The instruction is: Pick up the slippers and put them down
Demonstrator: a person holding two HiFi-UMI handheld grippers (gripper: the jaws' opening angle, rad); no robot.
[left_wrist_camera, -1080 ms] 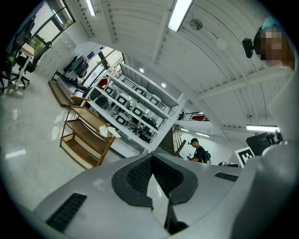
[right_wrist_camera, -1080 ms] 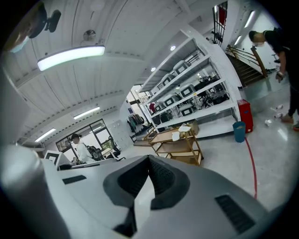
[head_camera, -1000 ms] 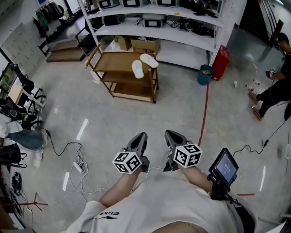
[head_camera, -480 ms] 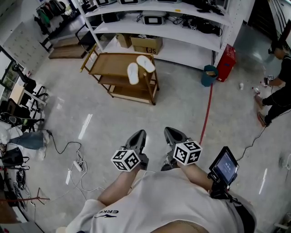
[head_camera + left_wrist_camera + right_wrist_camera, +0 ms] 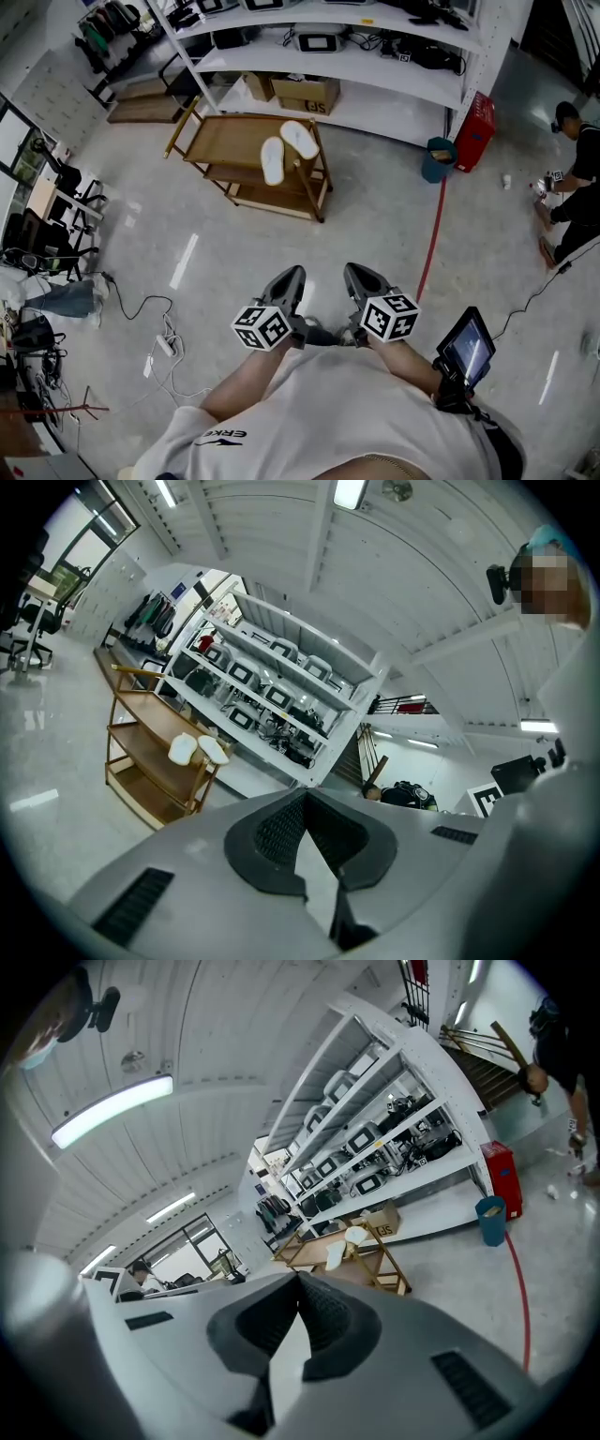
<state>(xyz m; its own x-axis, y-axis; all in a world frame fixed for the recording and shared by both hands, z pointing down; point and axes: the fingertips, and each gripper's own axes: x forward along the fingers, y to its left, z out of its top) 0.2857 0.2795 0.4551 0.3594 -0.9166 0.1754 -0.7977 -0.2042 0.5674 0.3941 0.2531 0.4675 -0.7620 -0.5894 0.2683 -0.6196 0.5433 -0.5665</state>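
Two white slippers point(image 5: 286, 148) lie side by side on the top shelf of a wooden rack point(image 5: 217, 142) far ahead of me; they also show small in the left gripper view point(image 5: 198, 750) and the right gripper view point(image 5: 345, 1244). My left gripper point(image 5: 293, 274) and right gripper point(image 5: 349, 272) are held close to my body, side by side, well short of the rack. Both are shut with nothing between their jaws. The left gripper point(image 5: 306, 794) and the right gripper point(image 5: 298, 1277) point toward the rack.
White shelving point(image 5: 375, 66) with equipment and a cardboard box point(image 5: 305, 94) stands behind the rack. A teal bin point(image 5: 438, 159) and red case point(image 5: 473, 131) sit right of it, beside a red floor line point(image 5: 430, 242). Cables and a power strip point(image 5: 161, 345) lie left. A person point(image 5: 572, 178) crouches far right.
The rack with the slippers sits slightly lower and closer in the head view; I have moved forward toward it. Both grippers stay shut and keep their place before my body.
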